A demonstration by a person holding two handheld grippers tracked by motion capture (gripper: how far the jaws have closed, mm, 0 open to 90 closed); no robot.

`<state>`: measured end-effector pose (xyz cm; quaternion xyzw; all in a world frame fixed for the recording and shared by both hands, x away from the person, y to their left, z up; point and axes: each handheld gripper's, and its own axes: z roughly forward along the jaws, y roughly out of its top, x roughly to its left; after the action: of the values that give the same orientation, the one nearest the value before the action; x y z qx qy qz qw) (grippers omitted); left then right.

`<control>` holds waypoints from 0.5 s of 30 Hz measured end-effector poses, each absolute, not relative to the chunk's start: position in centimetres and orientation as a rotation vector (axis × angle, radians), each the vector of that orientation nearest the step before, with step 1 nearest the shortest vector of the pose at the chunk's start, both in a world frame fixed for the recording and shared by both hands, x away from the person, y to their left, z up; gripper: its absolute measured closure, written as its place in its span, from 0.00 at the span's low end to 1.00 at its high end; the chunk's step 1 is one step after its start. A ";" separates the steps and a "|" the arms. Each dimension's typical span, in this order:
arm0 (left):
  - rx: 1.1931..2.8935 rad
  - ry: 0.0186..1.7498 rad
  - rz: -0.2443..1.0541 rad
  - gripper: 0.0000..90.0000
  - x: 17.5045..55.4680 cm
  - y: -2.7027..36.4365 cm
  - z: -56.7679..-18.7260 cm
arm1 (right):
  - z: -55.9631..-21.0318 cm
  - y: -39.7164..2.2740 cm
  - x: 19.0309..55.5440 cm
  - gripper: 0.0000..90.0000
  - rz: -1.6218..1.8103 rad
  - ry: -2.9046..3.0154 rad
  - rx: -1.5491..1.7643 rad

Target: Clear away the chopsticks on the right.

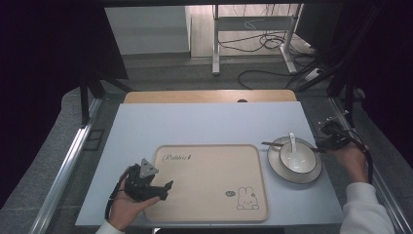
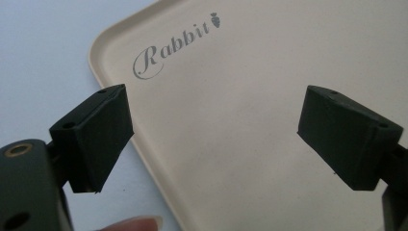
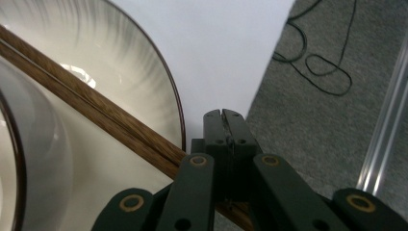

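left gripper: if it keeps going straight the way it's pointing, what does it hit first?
Most likely the beige tray. The left gripper has its jaws wide open with nothing between them, angled down over the tray's surface near the "Rabbit" lettering. How far above the tray it is can't be judged.

High view overhead, facing forward; tool views close above tray (image 2: 250, 120), plate (image 3: 139, 82).

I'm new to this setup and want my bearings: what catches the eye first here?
The beige tray printed "Rabbit" lies mid-table, with the open left gripper at its left edge. To its right a bowl with a white spoon sits on a plate; the right gripper is shut on the chopsticks.
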<state>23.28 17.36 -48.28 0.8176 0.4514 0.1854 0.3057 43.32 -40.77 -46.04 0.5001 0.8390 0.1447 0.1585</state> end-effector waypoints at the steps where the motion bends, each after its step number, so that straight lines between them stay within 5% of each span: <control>1: 2.165 1.194 0.490 0.13 23.3 17.4 -48.3 | -46.0 -41.0 42.9 0.99 0.395 2.397 1.443; 15: 2.175 1.179 0.485 0.13 23.3 17.2 -48.2 | -46.3 -42.1 40.1 0.99 0.360 2.407 1.479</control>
<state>23.30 17.18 -48.19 0.8217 0.4452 0.1830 0.3053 40.15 -42.15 -46.33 0.5138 0.8361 0.1250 0.1461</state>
